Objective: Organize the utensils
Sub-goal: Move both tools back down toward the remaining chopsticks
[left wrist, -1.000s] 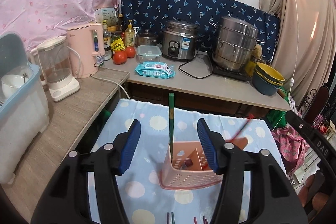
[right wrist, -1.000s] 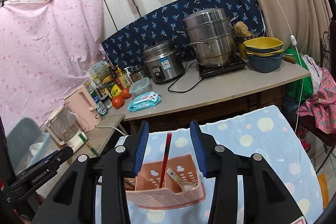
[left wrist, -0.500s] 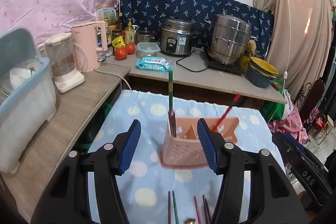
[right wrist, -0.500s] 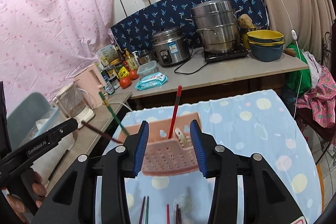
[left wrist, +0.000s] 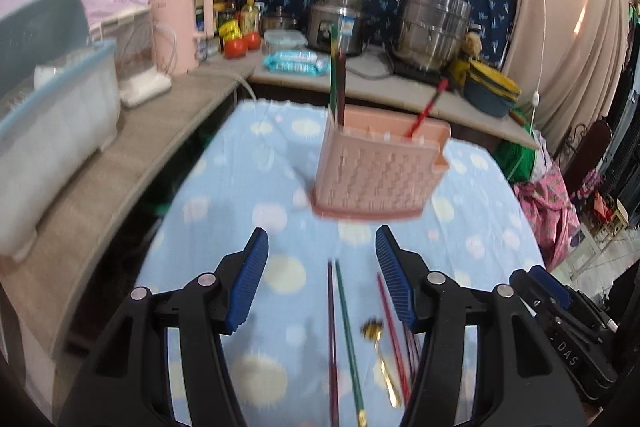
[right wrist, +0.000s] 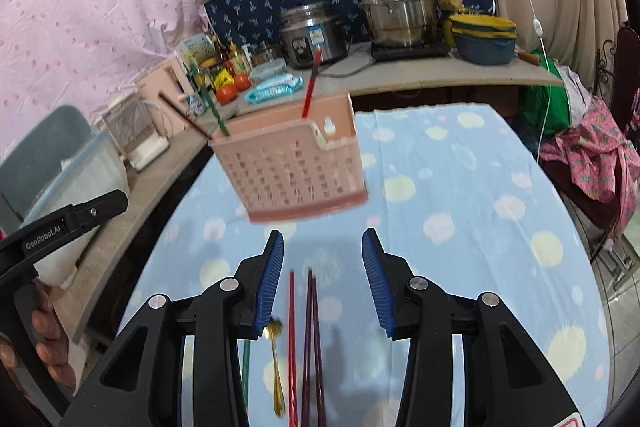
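A pink perforated utensil basket (left wrist: 380, 167) stands on the blue spotted tablecloth (left wrist: 248, 195); it also shows in the right wrist view (right wrist: 296, 167). A green and a dark chopstick (left wrist: 334, 75) stand in its left end, a red chopstick (left wrist: 426, 107) in its right. Loose chopsticks (left wrist: 344, 327) and a gold spoon (left wrist: 380, 359) lie on the cloth near me; in the right wrist view the chopsticks (right wrist: 308, 339) and spoon (right wrist: 276, 359) lie between and below the fingers. My left gripper (left wrist: 322, 279) and right gripper (right wrist: 323, 281) are both open and empty, short of the basket.
A counter behind holds a rice cooker (left wrist: 340, 23), steamer pot (left wrist: 434, 23), stacked bowls (left wrist: 492, 91), wipes pack (left wrist: 294, 61) and tomatoes (left wrist: 240, 45). A side shelf on the left holds a pink kettle (left wrist: 184, 27), blender and a blue dish bin (left wrist: 52, 107). Clothes lie at right.
Both grippers have pulled back and away from the basket. The basket now sits farther ahead, and the loose chopsticks and spoon on the cloth have come into fuller view.
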Demonstrator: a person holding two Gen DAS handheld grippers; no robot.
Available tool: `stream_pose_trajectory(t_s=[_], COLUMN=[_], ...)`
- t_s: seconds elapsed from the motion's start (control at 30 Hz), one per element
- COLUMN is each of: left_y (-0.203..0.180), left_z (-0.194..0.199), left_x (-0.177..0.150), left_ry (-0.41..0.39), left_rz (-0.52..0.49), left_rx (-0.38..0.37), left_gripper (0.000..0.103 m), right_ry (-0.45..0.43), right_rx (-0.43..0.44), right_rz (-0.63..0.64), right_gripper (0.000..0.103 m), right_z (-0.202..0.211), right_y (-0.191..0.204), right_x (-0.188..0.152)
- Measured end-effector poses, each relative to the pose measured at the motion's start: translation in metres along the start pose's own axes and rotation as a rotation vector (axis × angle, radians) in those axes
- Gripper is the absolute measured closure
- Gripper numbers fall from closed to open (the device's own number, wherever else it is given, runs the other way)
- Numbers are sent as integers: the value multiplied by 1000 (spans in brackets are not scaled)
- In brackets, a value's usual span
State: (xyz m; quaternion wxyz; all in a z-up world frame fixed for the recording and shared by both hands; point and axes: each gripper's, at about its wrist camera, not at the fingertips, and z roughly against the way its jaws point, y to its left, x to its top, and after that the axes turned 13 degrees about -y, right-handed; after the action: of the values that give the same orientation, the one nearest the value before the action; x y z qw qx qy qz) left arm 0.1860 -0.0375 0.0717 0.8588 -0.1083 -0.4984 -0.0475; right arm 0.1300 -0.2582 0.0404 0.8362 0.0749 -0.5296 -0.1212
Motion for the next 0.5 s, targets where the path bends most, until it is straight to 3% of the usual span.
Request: stream_pose_trajectory(t_s=[0.5], left_y=[16], left_z=[19], left_x=[-114], left_ry=[188], left_rz=[-26], left_rx=[11], left_gripper=[50], right_ry=[218], right_rx=[-44], right_rz=[45], right_gripper=[62], right_z=[33], right_y=[-6], right_x=[-115])
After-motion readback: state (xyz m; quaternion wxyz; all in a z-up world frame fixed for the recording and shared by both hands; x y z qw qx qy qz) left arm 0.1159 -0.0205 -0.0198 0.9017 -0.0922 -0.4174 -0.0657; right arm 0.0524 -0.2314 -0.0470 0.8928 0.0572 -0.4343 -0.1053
